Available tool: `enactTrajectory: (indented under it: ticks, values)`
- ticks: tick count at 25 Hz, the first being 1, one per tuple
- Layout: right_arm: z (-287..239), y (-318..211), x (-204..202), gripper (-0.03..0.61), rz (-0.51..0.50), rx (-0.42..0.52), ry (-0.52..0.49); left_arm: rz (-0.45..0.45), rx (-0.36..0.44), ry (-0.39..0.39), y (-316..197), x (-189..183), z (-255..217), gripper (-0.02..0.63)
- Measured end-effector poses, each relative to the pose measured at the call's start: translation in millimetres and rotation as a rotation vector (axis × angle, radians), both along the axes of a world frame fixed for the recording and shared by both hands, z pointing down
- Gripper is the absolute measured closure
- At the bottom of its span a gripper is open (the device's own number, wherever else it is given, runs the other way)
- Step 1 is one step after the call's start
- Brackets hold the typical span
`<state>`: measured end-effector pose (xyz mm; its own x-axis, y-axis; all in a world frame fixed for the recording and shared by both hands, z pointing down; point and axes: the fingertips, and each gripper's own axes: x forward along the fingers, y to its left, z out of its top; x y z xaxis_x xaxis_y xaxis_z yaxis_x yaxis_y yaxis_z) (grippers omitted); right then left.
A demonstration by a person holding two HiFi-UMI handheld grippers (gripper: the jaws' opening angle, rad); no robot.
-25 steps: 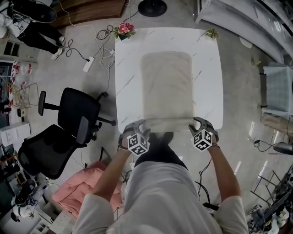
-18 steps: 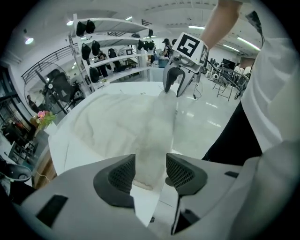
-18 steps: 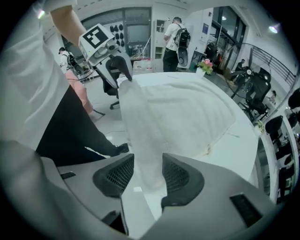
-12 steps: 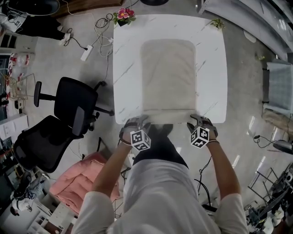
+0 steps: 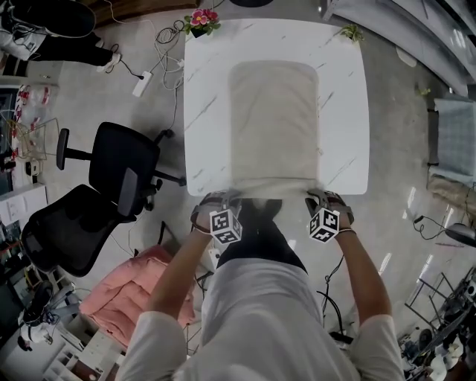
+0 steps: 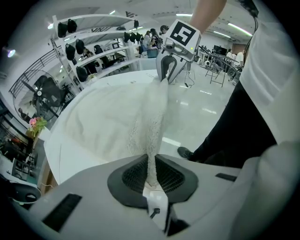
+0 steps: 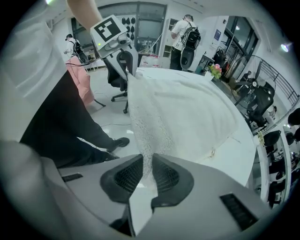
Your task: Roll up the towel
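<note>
A cream towel [image 5: 274,123] lies flat on the white marble table [image 5: 204,97], its near edge at the table's front rim. My left gripper [image 5: 230,198] pinches the towel's near left corner [image 6: 151,154]; its jaws have just been closing and the pads now press on the cloth. My right gripper [image 5: 313,198] holds the near right corner [image 7: 144,154] the same way, its jaws also just closed onto the fabric. In each gripper view the towel's front edge runs taut to the other gripper [image 6: 165,70] [image 7: 125,63].
A pink flower pot [image 5: 199,22] and a small plant [image 5: 349,32] stand at the table's far corners. Black office chairs [image 5: 119,178] stand left of the table, a pink cushion [image 5: 130,294] lies on the floor, and cables trail at the upper left.
Both grippers moved forward and down to the table's near edge and closed onto the towel's two near corners.
</note>
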<state>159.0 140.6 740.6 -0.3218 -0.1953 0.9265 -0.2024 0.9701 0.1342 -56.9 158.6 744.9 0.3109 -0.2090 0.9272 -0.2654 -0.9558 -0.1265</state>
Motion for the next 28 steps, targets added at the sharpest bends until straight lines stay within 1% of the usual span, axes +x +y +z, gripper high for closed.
enactTrajectory:
  ticks: [3,6,8,13,15,17,21,24,25,27,28]
  values:
    - [-0.2,23.5,-1.6,0.508,-0.022,-0.046,-0.003,0.019,-0.06,0.006,20.0,-0.6,-2.3,0.557]
    - [-4.8,45.3,-4.1,0.508,-0.047,-0.124,-0.007,0.05,-0.154,0.02,42.7,-3.5,-6.0,0.557]
    - [-10.0,52.2,-5.0,0.508,-0.052,-0.185,-0.017,0.07,-0.208,0.029,49.2,-5.1,-11.6,0.558]
    - [-20.2,39.6,-4.3,0.505,-0.001,-0.339,-0.041,0.113,-0.33,0.041,40.0,-6.2,-21.6,0.557]
    - [-22.8,28.3,-3.6,0.503,0.01,-0.371,-0.035,0.129,-0.36,0.032,29.2,-6.3,-20.6,0.557]
    - [-24.5,13.3,-3.9,0.502,0.01,-0.378,-0.027,0.133,-0.379,0.025,13.1,-5.6,-22.7,0.555]
    - [-23.3,-17.2,-5.1,0.492,0.043,-0.371,-0.013,0.104,-0.373,0.014,-22.2,-6.0,-23.7,0.551]
    - [-20.1,-40.7,-3.5,0.486,0.093,-0.319,0.0,0.07,-0.313,-0.009,-47.0,-5.7,-19.6,0.545]
    - [-18.0,-48.3,-2.5,0.479,0.111,-0.29,0.006,0.054,-0.279,-0.022,-54.8,-6.2,-16.8,0.535]
    - [-12.0,-62.8,0.1,0.454,0.151,-0.225,0.02,0.01,-0.207,-0.042,-69.5,-8.2,-9.5,0.48]
    - [-8.4,-69.1,1.4,0.415,0.173,-0.194,0.026,-0.017,-0.177,-0.047,-75.4,-10.0,-5.5,0.447]
